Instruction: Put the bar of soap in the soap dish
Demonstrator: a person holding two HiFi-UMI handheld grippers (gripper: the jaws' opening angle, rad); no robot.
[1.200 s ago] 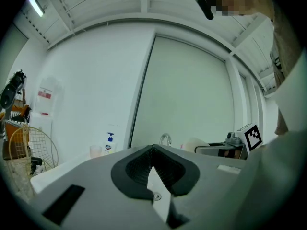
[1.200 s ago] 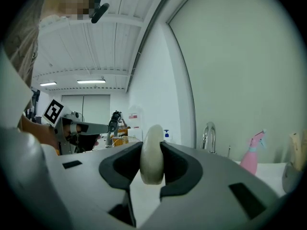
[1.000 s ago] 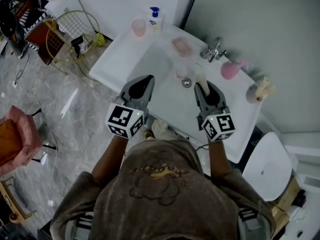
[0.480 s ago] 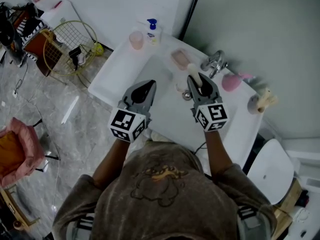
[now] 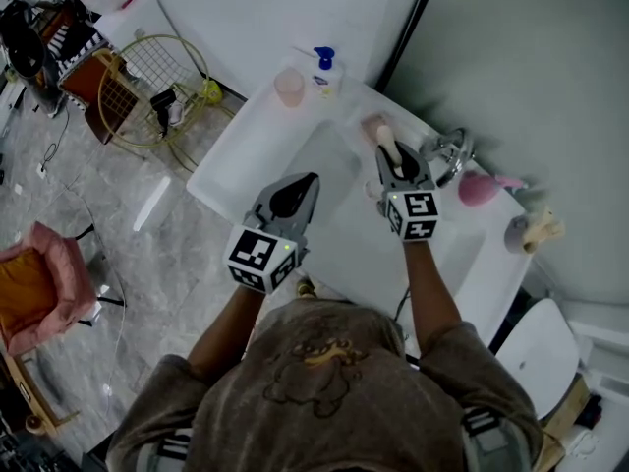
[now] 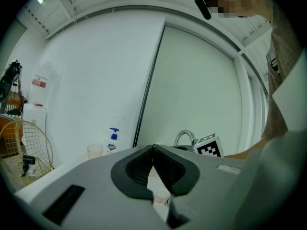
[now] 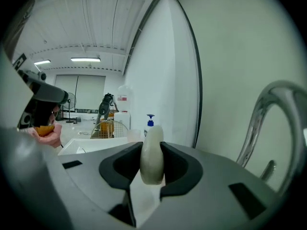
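Observation:
A pale cream bar of soap (image 5: 387,139) stands on edge between the jaws of my right gripper (image 5: 394,157), which is shut on it. In the right gripper view the soap (image 7: 152,163) fills the gap between the pads. The gripper hangs at the back of the white sink (image 5: 324,160), just left of the chrome faucet (image 5: 448,154). The pink soap dish (image 5: 371,126) lies right at the soap's far end and is partly hidden by it. My left gripper (image 5: 306,182) hovers over the sink's left part, shut with nothing in it (image 6: 153,149).
A pink cup (image 5: 289,86) and a blue-topped pump bottle (image 5: 323,68) stand at the sink's back left corner. A pink object (image 5: 478,188) and a small figure (image 5: 540,228) sit right of the faucet. A gold wire basket (image 5: 157,75) stands on the floor to the left.
My right gripper has carried the soap from the sink's front edge to its back, up to the soap dish beside the faucet. The left gripper has moved a little forward over the sink.

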